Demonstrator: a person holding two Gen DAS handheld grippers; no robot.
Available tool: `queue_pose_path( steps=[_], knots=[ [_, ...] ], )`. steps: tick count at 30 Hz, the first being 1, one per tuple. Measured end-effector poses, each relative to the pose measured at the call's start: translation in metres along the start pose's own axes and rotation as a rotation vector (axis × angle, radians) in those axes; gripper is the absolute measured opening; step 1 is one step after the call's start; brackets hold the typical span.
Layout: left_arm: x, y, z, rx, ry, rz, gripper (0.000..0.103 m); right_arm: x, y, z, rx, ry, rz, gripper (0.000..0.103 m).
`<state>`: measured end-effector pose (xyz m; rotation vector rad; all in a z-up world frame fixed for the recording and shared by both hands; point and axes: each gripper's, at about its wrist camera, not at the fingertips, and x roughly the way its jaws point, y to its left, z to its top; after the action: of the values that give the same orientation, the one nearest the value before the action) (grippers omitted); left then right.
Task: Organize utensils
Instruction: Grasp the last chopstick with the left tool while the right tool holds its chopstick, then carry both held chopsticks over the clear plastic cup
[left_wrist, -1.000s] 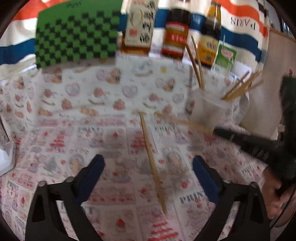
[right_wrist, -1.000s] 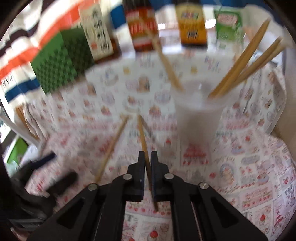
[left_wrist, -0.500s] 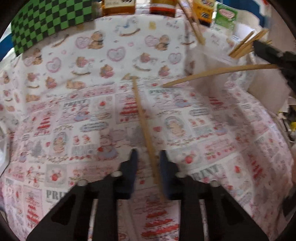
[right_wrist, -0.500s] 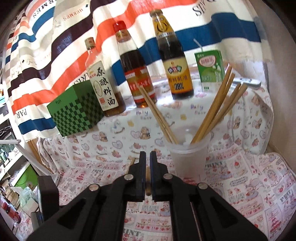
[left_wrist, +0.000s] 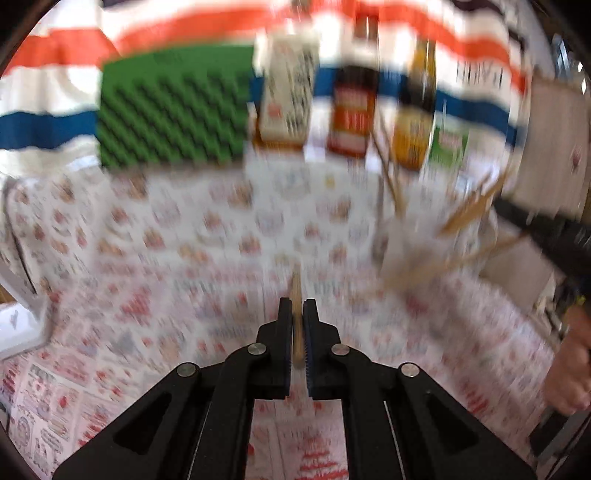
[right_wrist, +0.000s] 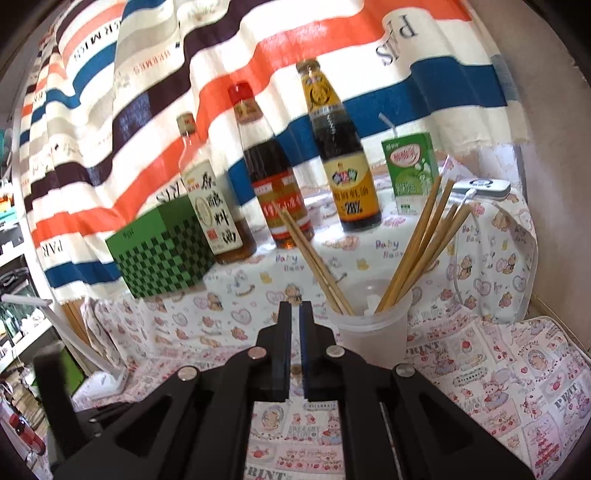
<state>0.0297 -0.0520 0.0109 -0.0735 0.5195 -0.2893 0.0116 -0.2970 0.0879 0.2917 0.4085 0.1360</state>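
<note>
The left wrist view is blurred. My left gripper (left_wrist: 297, 306) is shut on a wooden chopstick (left_wrist: 296, 288) that pokes forward between its pads, above the printed tablecloth (left_wrist: 166, 295). My right gripper (right_wrist: 294, 308) is shut on another chopstick; only its round end (right_wrist: 294, 369) shows between the jaws. In the left wrist view that chopstick (left_wrist: 454, 262) slants across in front of the clear plastic cup (left_wrist: 399, 240). The cup (right_wrist: 373, 339) stands just right of the right gripper's tips and holds several chopsticks (right_wrist: 421, 251).
Along the back stand a green checkered box (right_wrist: 162, 258), three sauce bottles (right_wrist: 277, 184) and a green drink carton (right_wrist: 410, 173), in front of a striped cloth. A white device (right_wrist: 484, 186) lies at the back right. A person's hand (left_wrist: 569, 369) is at the right edge.
My left gripper closed on the chopstick that lay on the cloth and lifted it. My right gripper rose with its chopstick and now faces the cup from higher up.
</note>
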Motion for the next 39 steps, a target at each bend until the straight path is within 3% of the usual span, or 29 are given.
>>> queue_pose_path(
  steps=[5, 11, 19, 23, 30, 36, 39],
  knots=[
    [-0.034, 0.003, 0.006, -0.031, -0.185, -0.021, 0.004, -0.015, 0.003, 0.005, -0.007, -0.059, 0.024, 0.004],
    [-0.055, 0.011, 0.01, -0.059, -0.278, -0.054, 0.004, -0.028, 0.015, 0.007, -0.05, -0.1, 0.075, 0.004],
    [-0.062, 0.002, 0.011, 0.007, -0.276, -0.076, 0.004, -0.033, 0.033, 0.0, -0.118, -0.114, 0.13, 0.004],
    [-0.058, 0.001, 0.011, 0.017, -0.25, -0.107, 0.005, -0.032, 0.032, 0.0, -0.101, -0.099, 0.178, 0.005],
    [-0.043, 0.005, 0.008, 0.008, -0.199, -0.07, 0.005, -0.019, 0.025, -0.003, -0.036, -0.026, 0.281, 0.008],
    [-0.029, 0.005, 0.006, 0.018, -0.141, -0.05, 0.006, -0.007, 0.024, -0.009, -0.03, 0.017, 0.275, 0.008],
    [-0.025, 0.003, 0.004, 0.037, -0.131, -0.019, 0.006, -0.008, 0.024, -0.009, -0.041, 0.004, 0.214, 0.005]
  ],
)
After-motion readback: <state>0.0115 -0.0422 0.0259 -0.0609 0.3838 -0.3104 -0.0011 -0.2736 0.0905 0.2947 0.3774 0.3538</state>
